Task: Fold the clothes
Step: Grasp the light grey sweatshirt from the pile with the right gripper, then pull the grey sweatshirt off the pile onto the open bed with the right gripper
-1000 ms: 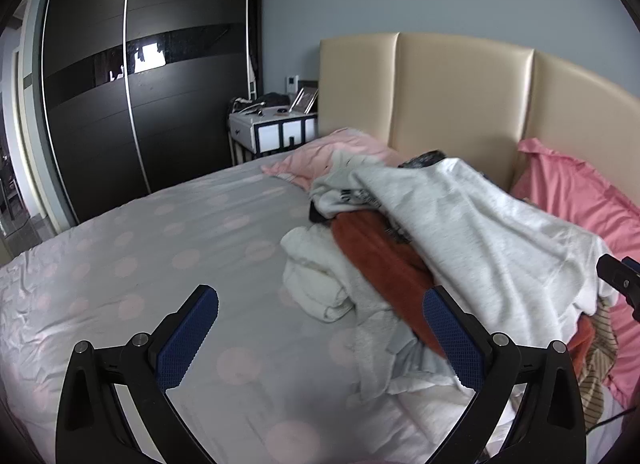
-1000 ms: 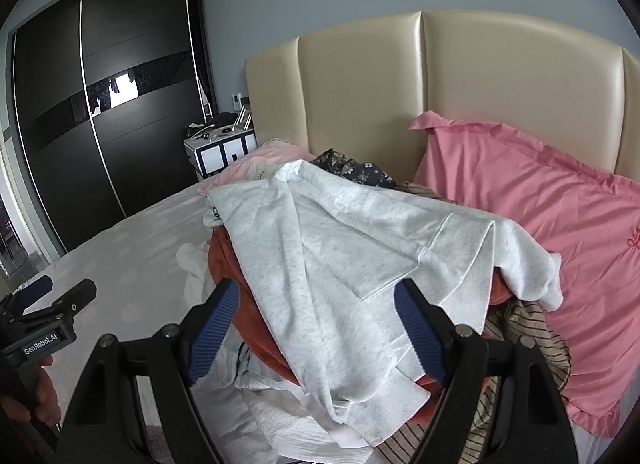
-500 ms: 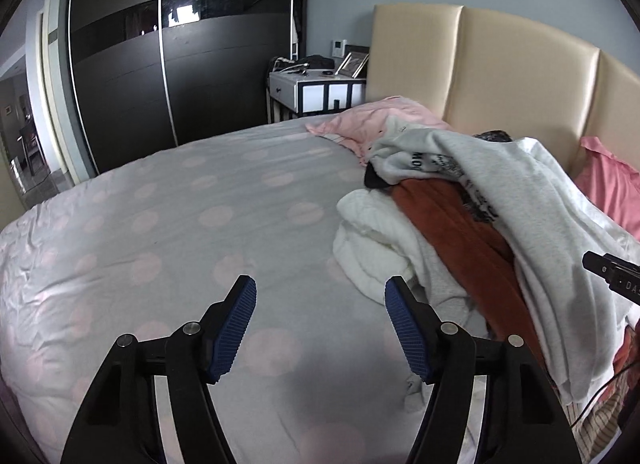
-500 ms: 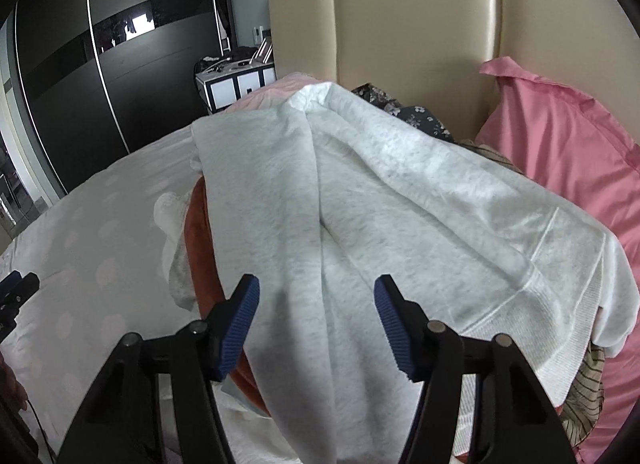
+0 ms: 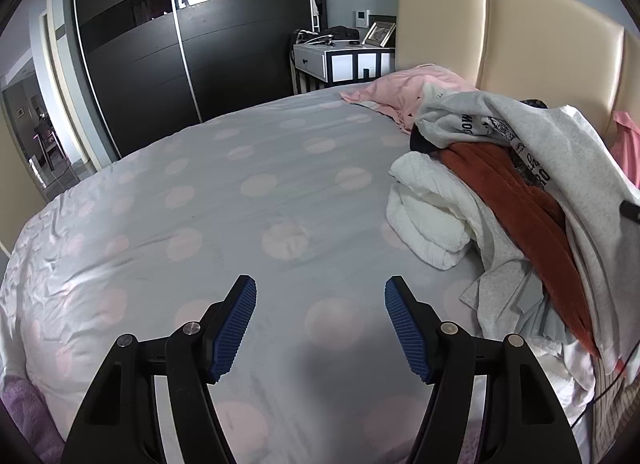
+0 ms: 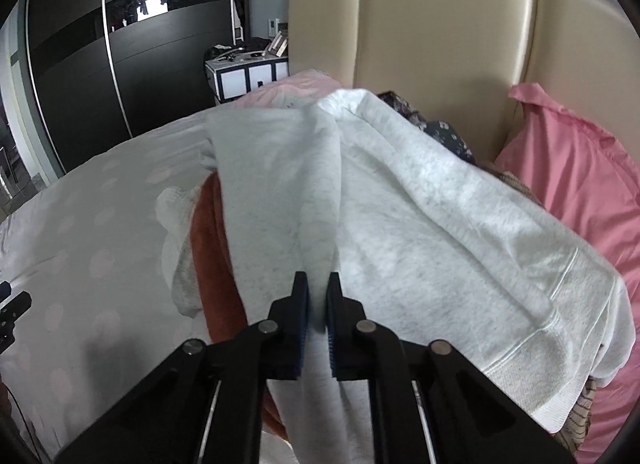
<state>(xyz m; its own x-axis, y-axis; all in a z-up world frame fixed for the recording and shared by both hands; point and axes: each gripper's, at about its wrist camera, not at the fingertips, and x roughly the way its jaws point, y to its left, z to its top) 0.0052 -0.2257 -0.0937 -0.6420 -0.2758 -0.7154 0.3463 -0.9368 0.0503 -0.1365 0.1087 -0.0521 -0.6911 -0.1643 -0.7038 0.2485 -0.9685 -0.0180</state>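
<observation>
A heap of clothes lies by the headboard. On top is a light grey sweatshirt (image 6: 420, 232), over a rust-red garment (image 6: 212, 232) and a white knit (image 5: 428, 219). My right gripper (image 6: 318, 288) is closing, and its blue pads pinch a raised fold of the grey sweatshirt. In the left wrist view the sweatshirt (image 5: 560, 135) and the rust-red garment (image 5: 520, 199) sit at the right. My left gripper (image 5: 320, 292) hangs open over bare sheet, left of the heap, with nothing between its fingers.
The bed has a grey sheet with pale pink dots (image 5: 240, 203). A beige headboard (image 5: 520, 31) backs it, with pink pillows (image 6: 572, 167) at the right and behind the heap. A white nightstand (image 5: 340, 59) and a dark sliding wardrobe (image 5: 160, 43) stand beyond the bed.
My right gripper came down onto the grey sweatshirt and its jaws went from wide to pinching a fold. My left gripper sank toward the sheet, swung left of the heap and narrowed somewhat.
</observation>
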